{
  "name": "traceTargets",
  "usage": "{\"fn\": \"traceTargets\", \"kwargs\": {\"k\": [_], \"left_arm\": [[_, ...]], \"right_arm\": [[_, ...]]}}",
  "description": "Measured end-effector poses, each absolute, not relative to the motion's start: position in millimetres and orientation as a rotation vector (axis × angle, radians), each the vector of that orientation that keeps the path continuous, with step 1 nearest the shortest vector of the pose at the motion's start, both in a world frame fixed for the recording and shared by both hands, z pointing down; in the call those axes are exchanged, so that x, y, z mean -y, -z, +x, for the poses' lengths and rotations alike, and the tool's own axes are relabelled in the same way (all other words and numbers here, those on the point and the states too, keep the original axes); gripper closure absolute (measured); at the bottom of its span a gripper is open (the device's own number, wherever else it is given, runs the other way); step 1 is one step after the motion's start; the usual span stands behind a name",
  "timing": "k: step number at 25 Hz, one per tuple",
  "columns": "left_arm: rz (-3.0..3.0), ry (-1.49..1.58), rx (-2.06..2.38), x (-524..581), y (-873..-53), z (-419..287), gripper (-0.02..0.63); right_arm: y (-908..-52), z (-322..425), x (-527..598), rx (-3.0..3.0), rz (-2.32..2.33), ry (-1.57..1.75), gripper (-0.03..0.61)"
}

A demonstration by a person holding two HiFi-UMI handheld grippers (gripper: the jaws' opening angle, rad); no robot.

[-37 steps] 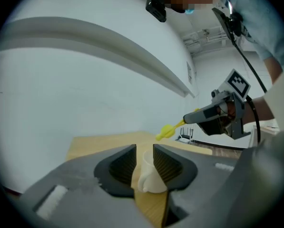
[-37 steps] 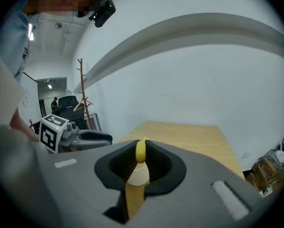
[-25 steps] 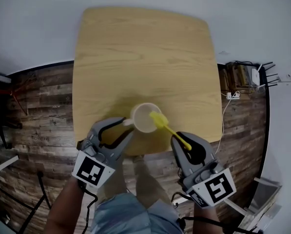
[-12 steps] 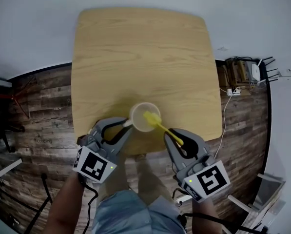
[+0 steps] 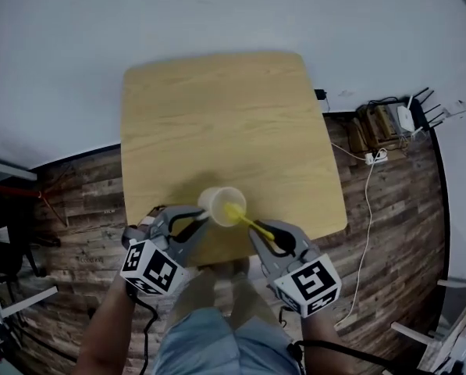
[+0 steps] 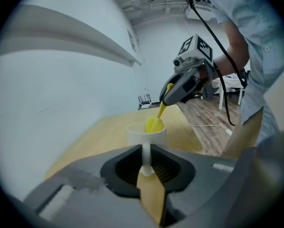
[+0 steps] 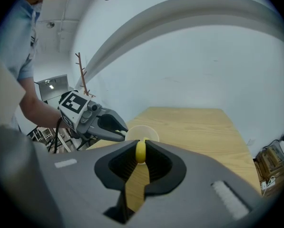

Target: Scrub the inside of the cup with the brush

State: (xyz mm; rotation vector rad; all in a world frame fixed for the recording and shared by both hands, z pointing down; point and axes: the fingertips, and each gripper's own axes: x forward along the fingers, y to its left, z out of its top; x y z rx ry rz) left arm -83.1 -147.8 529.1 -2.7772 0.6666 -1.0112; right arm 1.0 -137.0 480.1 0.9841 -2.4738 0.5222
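Pale wood made up the worktop point(image 5: 217, 116), and the white cup point(image 5: 221, 205) stood upright at its 6 o'clock end, close to the near edge. In the head view the left gripper point(image 5: 199, 216) lay at about 8 o'clock of the cup and the right gripper point(image 5: 262, 231) at about 4 o'clock, both pointing in toward it.

In the left gripper view, the left gripper point(image 6: 146, 158) had the cup's thin white handle point(image 6: 146, 156) standing upright between its jaws. The jaws were closing, and the pads had drawn in close on either side of the handle. The cup's point(image 6: 146, 133) body sat just beyond the jaw tips at 12 o'clock.

The right gripper point(image 7: 140, 153) was clamped on the end of the yellow brush point(image 7: 140, 152), whose handle filled the narrow gap between its pads. From there the brush point(image 5: 244, 219) ran up toward 10 o'clock, and its head dipped into the cup's mouth on the 4 o'clock side. From the left gripper's side the brush point(image 6: 154, 122) showed slanting down from the right gripper point(image 6: 166, 98) into the cup, its head partly below the rim.
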Motion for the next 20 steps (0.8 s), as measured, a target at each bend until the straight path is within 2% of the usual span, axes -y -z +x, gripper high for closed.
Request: {"fn": "traceTargets", "kwargs": {"k": [11,20], "left_arm": [[-2.677,1.152,-0.484,151.1,-522.6,-71.3,0.535],[-2.674,1.167,-0.502,156.2,-518.5,-71.4,0.535]], "right_arm": [[-473.6,-15.8,160.1,2.551,0.765,-0.406,0.538],[-496.4,-21.8,179.8,2.48,0.678,-0.289,0.54]]}}
